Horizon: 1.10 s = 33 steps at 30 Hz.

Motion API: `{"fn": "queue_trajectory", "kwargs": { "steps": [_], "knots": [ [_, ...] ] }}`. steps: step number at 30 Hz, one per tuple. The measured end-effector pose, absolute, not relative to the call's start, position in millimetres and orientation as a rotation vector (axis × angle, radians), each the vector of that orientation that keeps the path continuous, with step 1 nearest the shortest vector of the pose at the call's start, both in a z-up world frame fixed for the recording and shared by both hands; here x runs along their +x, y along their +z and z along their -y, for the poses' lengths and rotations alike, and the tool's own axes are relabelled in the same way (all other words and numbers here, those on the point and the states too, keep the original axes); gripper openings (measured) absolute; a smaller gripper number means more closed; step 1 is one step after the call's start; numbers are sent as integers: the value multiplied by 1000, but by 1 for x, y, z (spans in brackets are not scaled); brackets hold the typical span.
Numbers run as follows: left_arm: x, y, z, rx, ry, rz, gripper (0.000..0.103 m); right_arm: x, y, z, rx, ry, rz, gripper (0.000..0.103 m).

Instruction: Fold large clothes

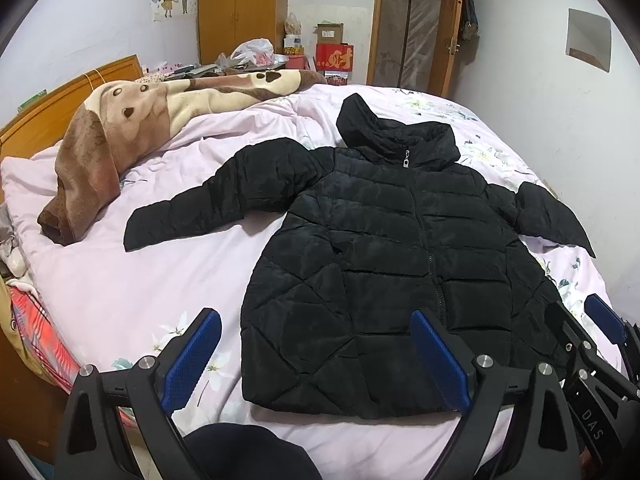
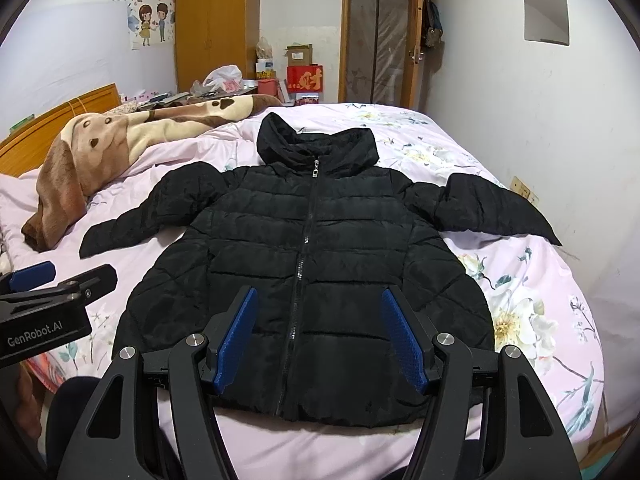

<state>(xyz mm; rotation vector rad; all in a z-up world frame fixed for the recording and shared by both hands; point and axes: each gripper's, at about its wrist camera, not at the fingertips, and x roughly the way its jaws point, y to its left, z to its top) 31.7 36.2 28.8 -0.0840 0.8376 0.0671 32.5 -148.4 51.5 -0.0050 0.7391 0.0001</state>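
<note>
A black quilted hooded jacket [image 1: 384, 248] [image 2: 312, 256] lies flat and zipped on the pink floral bedspread [image 1: 132, 292] [image 2: 532, 292], hood far, hem near, both sleeves spread outward. My left gripper [image 1: 316, 316] hovers open over the jacket's near left hem corner, nothing between its blue pads [image 1: 200, 344]. My right gripper [image 2: 318, 296] hangs open above the lower middle of the jacket, straddling the zipper, holding nothing. The right gripper's fingers [image 1: 600, 320] show at the right edge of the left wrist view; the left gripper [image 2: 36, 276] shows at the left edge of the right wrist view.
A brown and cream plush blanket [image 1: 132, 120] [image 2: 104, 140] is heaped at the bed's far left by the wooden headboard [image 1: 68, 92]. A wardrobe [image 2: 216, 20], boxes [image 2: 304, 76] and a door [image 2: 376, 40] stand beyond the bed. A white wall [image 2: 540, 120] runs along the right.
</note>
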Motion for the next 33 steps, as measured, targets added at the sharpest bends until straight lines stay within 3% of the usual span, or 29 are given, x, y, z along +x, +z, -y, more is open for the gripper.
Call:
{"fn": "queue_trajectory", "kwargs": {
  "steps": [33],
  "knots": [
    [79,4,-55,-125,69,-887,96,71,36,151,-3,-15,-771,65]
  ]
}}
